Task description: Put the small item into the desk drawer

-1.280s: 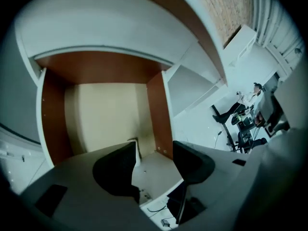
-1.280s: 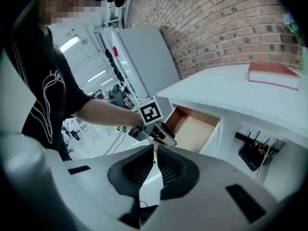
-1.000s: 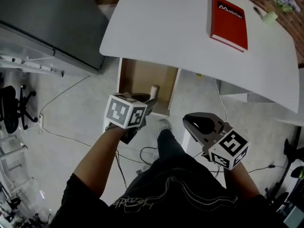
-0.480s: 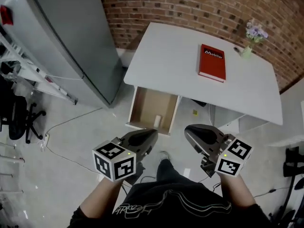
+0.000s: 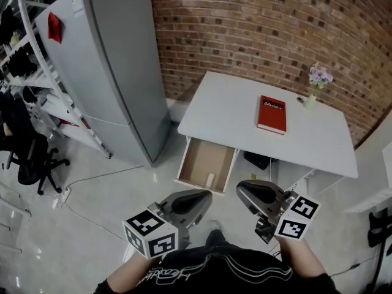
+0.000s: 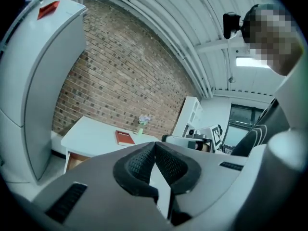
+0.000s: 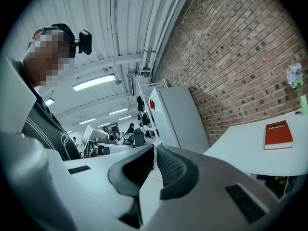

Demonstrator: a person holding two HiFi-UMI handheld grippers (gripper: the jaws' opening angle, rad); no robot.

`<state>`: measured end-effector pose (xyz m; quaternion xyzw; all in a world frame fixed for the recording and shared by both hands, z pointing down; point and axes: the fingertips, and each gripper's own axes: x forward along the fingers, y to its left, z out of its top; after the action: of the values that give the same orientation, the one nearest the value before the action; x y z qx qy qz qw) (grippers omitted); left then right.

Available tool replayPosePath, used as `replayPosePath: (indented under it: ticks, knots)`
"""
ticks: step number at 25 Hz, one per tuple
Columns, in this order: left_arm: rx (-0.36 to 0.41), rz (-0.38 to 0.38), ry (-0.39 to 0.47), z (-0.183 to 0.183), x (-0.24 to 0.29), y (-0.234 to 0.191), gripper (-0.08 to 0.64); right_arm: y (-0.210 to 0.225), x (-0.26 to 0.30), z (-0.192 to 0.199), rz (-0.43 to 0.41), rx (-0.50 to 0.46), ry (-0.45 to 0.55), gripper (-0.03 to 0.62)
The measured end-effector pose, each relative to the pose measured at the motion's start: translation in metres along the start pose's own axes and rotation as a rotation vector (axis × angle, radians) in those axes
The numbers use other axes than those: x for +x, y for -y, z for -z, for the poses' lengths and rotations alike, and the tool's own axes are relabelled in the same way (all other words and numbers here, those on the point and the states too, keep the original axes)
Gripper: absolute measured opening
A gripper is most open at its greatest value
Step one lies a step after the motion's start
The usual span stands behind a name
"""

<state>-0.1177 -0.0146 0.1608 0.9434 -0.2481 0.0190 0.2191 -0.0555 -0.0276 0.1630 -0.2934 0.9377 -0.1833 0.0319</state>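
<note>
Head view: steep look down on white desk (image 5: 233,109) against brick wall (image 5: 263,23). Drawer (image 5: 197,159) under desk's left part, pulled open toward the person. Small item (image 5: 210,179), pale and short, inside drawer on its bare bottom, near front edge, right of middle, well apart from both tools. Red book (image 5: 272,114) flat on desk top, roughly centre. Vase (image 5: 311,100) with pale purple flowers near far right corner, apart from book. Grey fridge (image 5: 116,66) left of desk. Shelving (image 5: 37,84) and black office chair (image 5: 27,164) further left. Cable (image 5: 92,179) loose on floor (image 5: 122,192).

Left gripper (image 5: 207,195) low in frame, on near side of drawer, tips aimed toward it, marker cube (image 5: 150,236) at its rear. Right gripper (image 5: 241,188) just beside it to the right, own cube toward the person. Neither over drawer, neither touching anything.

Left gripper view: jaws pressed together, black ribbed pads (image 6: 139,162) meeting down the middle, nothing between them. Desk, book and flowers small and far beyond tips, fridge large at left. Brown drawer side just visible under desk; item too small to make out there. Right gripper's body in sight past tips at right.

Right gripper view: jaws together as well, pads (image 7: 174,170) meeting, nothing clamped. Book and flowers at far right edge, fridge behind tips, ceiling lights above.
</note>
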Motion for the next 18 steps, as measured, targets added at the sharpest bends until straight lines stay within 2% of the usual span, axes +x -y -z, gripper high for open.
replayPosePath:
  ticks: [6, 13, 18]
  knots:
    - [-0.018, 0.018, 0.027, 0.008, -0.019, 0.008, 0.021, -0.017, 0.003, 0.014, 0.009, 0.010, -0.013, 0.054]
    - [-0.040, 0.006, 0.031, 0.007, -0.017, -0.018, 0.021, -0.007, 0.014, 0.020, 0.038, 0.021, -0.045, 0.054]
    - [-0.042, 0.003, 0.022, -0.004, -0.010, -0.031, 0.021, 0.004, 0.026, 0.010, 0.043, 0.008, -0.045, 0.054]
